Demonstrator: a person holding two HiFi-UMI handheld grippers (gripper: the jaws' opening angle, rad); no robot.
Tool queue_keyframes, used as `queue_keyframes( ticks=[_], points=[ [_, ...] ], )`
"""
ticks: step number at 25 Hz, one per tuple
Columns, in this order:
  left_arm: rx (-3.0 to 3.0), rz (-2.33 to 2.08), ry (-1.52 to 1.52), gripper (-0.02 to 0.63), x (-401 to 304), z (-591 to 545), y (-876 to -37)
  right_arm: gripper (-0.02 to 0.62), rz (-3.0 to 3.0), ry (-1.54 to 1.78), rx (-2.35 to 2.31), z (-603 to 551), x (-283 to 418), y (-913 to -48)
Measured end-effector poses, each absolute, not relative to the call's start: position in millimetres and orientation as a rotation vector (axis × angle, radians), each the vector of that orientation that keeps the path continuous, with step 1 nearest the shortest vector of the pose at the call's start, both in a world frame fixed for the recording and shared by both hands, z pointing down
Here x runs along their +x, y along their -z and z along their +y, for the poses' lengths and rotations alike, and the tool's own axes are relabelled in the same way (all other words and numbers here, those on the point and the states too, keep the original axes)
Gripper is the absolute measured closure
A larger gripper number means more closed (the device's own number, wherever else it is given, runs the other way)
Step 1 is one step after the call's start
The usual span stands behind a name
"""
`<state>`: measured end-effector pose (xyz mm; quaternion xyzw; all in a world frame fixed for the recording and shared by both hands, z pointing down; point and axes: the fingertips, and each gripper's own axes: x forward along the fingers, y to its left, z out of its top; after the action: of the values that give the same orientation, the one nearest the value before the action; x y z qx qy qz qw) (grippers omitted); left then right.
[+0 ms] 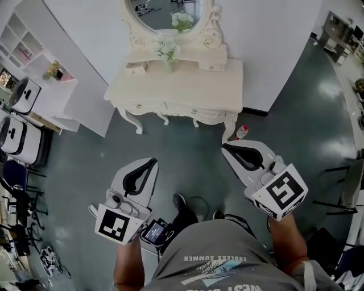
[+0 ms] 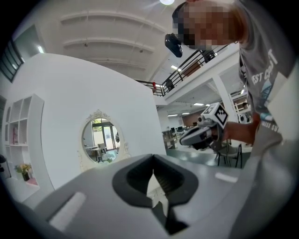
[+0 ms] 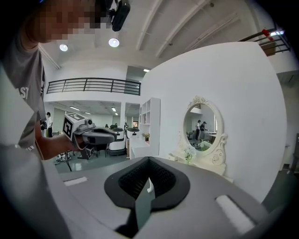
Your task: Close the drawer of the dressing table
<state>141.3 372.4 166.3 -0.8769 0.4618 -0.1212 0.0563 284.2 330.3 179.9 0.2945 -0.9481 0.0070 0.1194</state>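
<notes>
The cream dressing table [image 1: 187,85] stands against a white wall panel, with an oval mirror [image 1: 170,14] and a vase of white flowers [image 1: 168,52] on it. Its small upper left drawer [image 1: 135,68] seems to stick out a little. Both grippers hover over the floor well short of the table. My left gripper [image 1: 151,163] is shut and holds nothing; so is my right gripper [image 1: 226,148]. In the left gripper view the left gripper [image 2: 153,163] points past the mirror [image 2: 100,140]. In the right gripper view the right gripper [image 3: 148,179] points left of the table [image 3: 205,161].
A red-and-white bottle [image 1: 242,132] lies on the floor by the table's right leg. A white shelf unit [image 1: 42,85] stands at the left, with white machines [image 1: 17,136] below it. A black chair frame [image 1: 347,190] is at the right.
</notes>
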Motion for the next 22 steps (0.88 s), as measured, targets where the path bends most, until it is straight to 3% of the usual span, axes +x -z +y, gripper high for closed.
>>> queue_keyframes(
  ticks=[22],
  points=[
    [-2.785, 1.140, 0.311, 0.603, 2.1, 243.1, -163.5, 0.595, -2.646, -0.059, 1.136, 229.4, 152.9, -176.6]
  ],
)
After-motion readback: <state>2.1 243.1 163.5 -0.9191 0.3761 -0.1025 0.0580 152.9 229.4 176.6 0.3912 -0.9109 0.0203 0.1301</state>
